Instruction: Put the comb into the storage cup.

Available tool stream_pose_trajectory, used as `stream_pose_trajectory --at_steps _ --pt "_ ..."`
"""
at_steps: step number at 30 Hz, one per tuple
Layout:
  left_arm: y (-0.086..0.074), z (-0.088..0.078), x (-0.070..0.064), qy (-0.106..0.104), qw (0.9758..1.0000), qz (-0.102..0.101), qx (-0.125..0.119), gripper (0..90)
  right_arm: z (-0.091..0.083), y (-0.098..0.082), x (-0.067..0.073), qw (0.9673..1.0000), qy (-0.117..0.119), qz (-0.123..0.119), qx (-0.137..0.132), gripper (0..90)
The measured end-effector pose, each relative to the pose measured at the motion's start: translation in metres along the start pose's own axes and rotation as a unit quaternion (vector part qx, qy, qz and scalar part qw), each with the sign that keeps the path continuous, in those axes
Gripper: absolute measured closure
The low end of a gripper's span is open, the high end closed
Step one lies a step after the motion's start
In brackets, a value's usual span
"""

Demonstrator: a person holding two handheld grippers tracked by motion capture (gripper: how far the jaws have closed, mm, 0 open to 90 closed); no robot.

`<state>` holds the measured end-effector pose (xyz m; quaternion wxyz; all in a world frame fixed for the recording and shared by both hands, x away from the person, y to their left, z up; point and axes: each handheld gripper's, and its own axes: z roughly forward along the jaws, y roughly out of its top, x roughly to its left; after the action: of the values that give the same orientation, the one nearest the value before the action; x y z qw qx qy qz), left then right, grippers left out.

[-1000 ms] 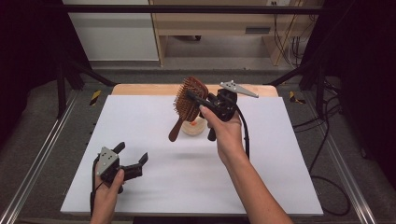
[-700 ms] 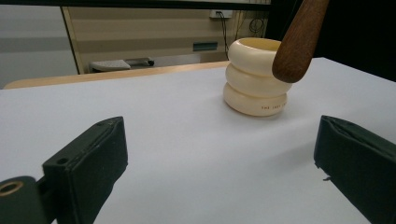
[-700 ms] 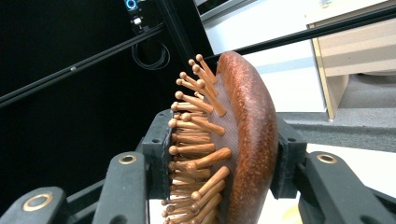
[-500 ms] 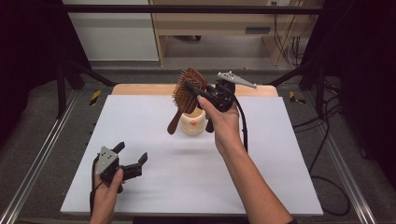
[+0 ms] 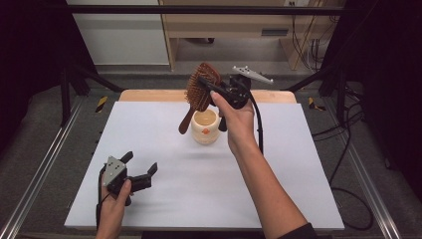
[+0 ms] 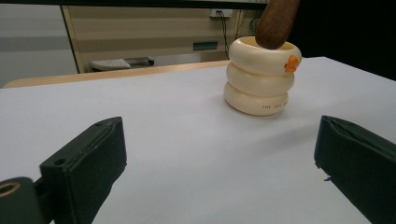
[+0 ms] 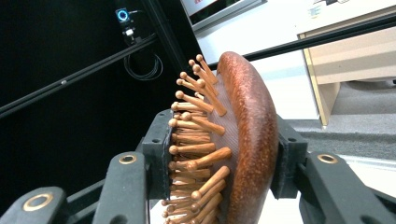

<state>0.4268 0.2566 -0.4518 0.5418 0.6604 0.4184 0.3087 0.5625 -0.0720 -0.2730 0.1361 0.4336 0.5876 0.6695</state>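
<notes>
Brush (image 5: 201, 89) was clamped by its head in the right gripper (image 5: 215, 91), above the far-centre part of the table (image 5: 298, 164). Right gripper view: one pad pressed against the wooden bristle pins (image 7: 194, 154), the other against the smooth rounded back (image 7: 252, 140); the head sat squarely between the jaws, bristles toward the left jaw in that view. Jaws narrow, closed on the head. High view: the brush hung tilted, head up and toward the far edge, handle (image 5: 186, 122) pointing down and to the left, its tip just beside the cup's (image 5: 205, 127) rim. Left gripper view: the handle end (image 6: 275, 21) stood right at the cup (image 6: 260, 77) mouth; whether it touched the rim could not be told. The cup, cream and ringed with a small orange mark, stood upright on the table, centre toward the far edge.

Left gripper (image 5: 137, 172) rested low near the near-left corner, jaws wide apart, nothing between them, well apart from the cup.
</notes>
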Motion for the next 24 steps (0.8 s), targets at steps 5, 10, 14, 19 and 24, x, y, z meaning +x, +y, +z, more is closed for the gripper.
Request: stream_pose_trajectory --at_steps 5,10,14,19,24 --pt "0.0 0.0 0.001 0.001 1.0 0.0 -0.001 2.3 0.006 0.007 -0.002 1.0 -0.004 0.003 -0.002 51.8" --pt "0.0 0.001 0.002 0.003 1.0 0.0 0.0 2.4 0.011 0.012 -0.004 1.0 -0.008 0.002 -0.004 51.8" --pt "0.0 0.001 0.003 0.007 1.0 0.002 -0.002 5.0 0.014 0.019 -0.006 0.9999 -0.012 0.004 -0.011 51.7" --pt "0.0 0.001 0.004 0.016 0.9999 0.006 -0.002 4.0 0.017 0.025 -0.008 0.9997 -0.017 0.005 -0.016 51.7" --pt "0.0 0.001 0.005 0.018 0.9998 0.004 -0.002 3.8 0.021 0.03 -0.011 0.9995 -0.025 0.007 -0.021 51.6"
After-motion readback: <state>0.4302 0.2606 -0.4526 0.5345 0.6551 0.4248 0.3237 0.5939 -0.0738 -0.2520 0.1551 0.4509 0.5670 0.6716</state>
